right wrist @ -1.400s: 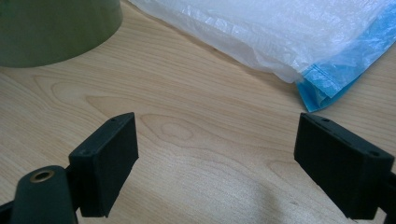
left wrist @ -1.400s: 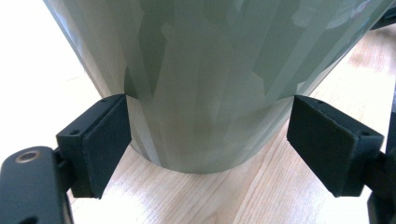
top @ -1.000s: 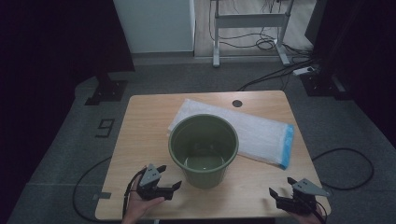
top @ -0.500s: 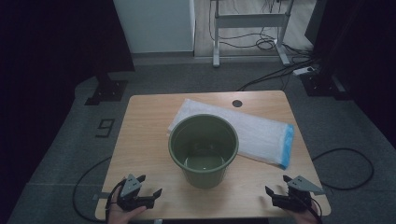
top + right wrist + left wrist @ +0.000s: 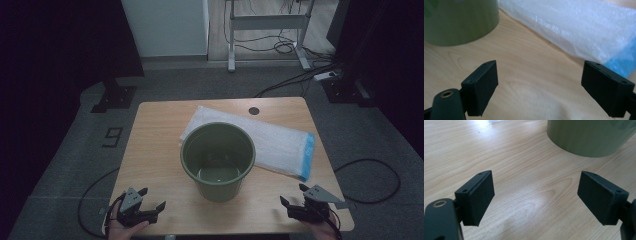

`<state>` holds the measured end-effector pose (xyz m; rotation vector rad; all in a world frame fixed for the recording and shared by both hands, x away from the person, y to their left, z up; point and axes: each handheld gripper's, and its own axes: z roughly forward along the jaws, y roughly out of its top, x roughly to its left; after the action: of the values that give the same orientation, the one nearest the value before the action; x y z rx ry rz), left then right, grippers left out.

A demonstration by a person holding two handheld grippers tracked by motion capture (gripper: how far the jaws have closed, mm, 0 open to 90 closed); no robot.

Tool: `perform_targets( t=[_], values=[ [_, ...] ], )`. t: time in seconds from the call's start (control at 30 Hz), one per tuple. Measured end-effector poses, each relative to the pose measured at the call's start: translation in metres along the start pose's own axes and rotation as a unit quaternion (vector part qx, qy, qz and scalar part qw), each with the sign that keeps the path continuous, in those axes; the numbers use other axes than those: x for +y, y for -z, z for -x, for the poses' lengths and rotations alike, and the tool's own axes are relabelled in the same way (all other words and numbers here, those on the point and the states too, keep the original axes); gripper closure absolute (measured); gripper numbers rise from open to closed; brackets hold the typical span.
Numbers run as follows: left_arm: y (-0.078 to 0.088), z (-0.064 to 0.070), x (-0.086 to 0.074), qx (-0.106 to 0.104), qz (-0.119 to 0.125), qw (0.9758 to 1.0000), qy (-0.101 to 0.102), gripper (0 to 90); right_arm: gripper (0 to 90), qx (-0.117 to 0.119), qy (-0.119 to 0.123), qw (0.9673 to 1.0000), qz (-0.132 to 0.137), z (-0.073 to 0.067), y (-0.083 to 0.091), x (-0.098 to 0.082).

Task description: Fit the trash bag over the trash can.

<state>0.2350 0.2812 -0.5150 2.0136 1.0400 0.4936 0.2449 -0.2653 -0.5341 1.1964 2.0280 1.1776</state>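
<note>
Green bucket (image 5: 218,161) upright mid-counter (image 5: 155,150), empty, sitting on the near edge of a flat white plastic bag (image 5: 280,142) with a blue end at right. Left gripper (image 5: 149,210) at near-left corner, jaws wide, holding nothing. Right gripper (image 5: 295,207) at near-right corner, jaws wide, also holding nothing. Both well apart from the bucket.

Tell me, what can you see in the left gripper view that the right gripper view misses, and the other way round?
The left gripper view adds nothing of its own beyond its own open black jaws over bare wood. The right gripper view alone takes in the white plastic bag with its blue end, lying flat past its own open jaws. Both share the green bucket standing close ahead on the wooden table.
</note>
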Motion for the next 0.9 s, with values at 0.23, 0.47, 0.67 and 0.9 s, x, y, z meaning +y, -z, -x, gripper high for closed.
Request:
perform_targets(
  t=[0.23,0.47,0.67,0.9],
  values=[
    [-0.009,0.000,-0.001,-0.008,-0.015,0.9999,-0.004,13.9,13.8,-0.001,0.018,0.9998,-0.009,0.003,-0.025,0.019],
    [-0.015,-0.001,0.002,-0.018,-0.017,0.9997,-0.007,13.9,15.5,0.006,0.052,0.9978,-0.041,0.005,-0.065,0.045],
    [-0.023,-0.002,0.004,-0.027,-0.022,0.9993,-0.010,13.9,16.1,0.009,0.060,0.9965,-0.058,0.002,-0.102,0.060],
    [-0.027,-0.001,0.000,-0.028,-0.033,0.9990,-0.011,14.1,23.6,0.002,0.071,0.9939,-0.084,-0.003,-0.132,0.067]
  ],
)
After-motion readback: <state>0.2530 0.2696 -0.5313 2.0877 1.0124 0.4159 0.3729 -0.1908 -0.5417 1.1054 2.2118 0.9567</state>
